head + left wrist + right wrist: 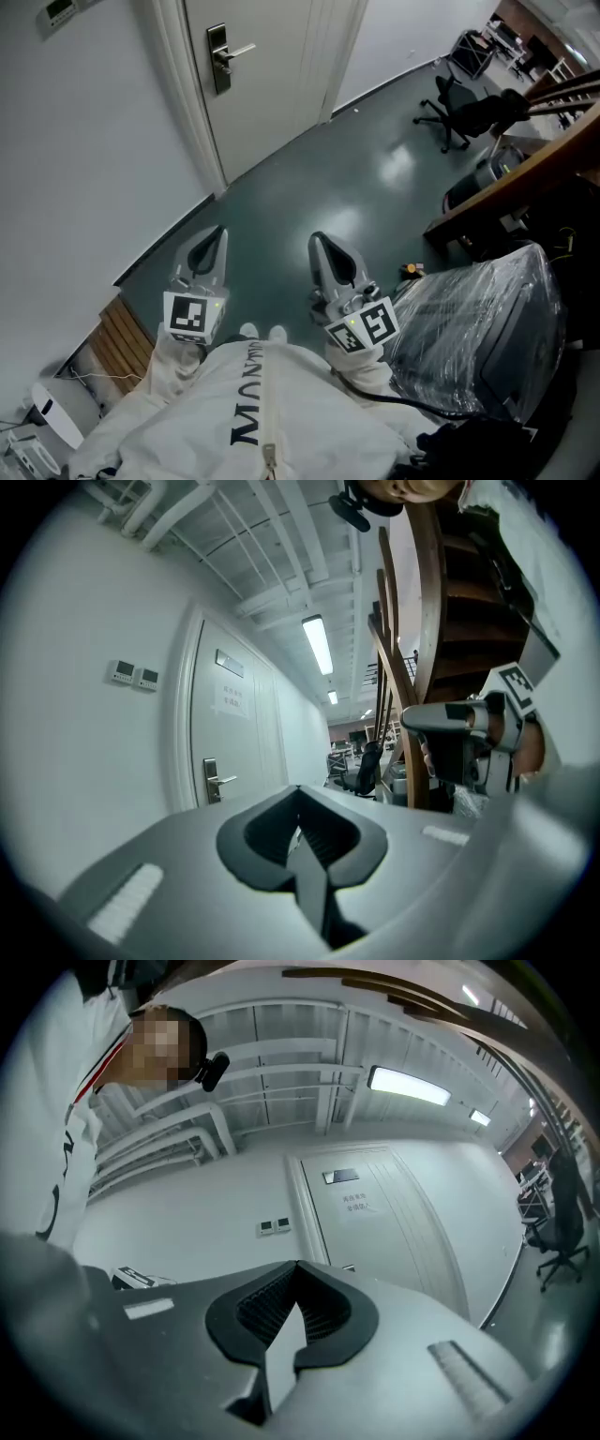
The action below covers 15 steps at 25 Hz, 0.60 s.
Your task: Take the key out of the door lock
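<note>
While the person stands well back from the one door [281, 84], the left gripper [217, 232] and right gripper [319, 239] both have jaws closed on nothing. Its single lock plate [218, 58] bears one handle [241, 51]; the key is too small to see.

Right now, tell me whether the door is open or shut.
Shut: the door sits flush in its frame, with no gap showing.
</note>
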Tool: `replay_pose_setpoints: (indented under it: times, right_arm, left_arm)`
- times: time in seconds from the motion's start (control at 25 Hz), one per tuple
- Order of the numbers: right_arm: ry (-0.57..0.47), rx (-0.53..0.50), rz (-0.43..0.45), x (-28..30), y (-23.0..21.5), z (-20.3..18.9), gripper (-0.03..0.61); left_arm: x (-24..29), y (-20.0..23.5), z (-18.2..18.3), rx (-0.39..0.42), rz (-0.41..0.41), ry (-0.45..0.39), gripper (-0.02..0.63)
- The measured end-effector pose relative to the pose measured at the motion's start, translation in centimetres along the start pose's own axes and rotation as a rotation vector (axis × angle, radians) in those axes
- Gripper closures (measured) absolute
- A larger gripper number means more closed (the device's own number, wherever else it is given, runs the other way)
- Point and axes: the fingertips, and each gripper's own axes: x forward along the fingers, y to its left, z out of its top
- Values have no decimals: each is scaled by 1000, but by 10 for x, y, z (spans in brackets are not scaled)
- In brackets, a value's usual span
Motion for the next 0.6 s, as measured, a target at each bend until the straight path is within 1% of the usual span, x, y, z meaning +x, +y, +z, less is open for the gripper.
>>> replay_pose_setpoints:
  times: [0.12, 0.2, 0.32, 0.6]
  right_arm:
    - [55, -96, -54, -1, -3, -9, 578]
    - [88, -136, -98, -4, -10, -15, 578]
    - [122, -143, -134, -8, -19, -22, 578]
    - [130, -118, -124, -12, -29, -30, 578]
  left_arm:
    - [0, -2, -5, -1, -2, 5, 614]
    - [1, -5, -4, 1, -5, 5, 614]
    - [4, -10, -1, 12, -7, 5, 614]
    - [5, -18, 0, 23, 13, 2, 614]
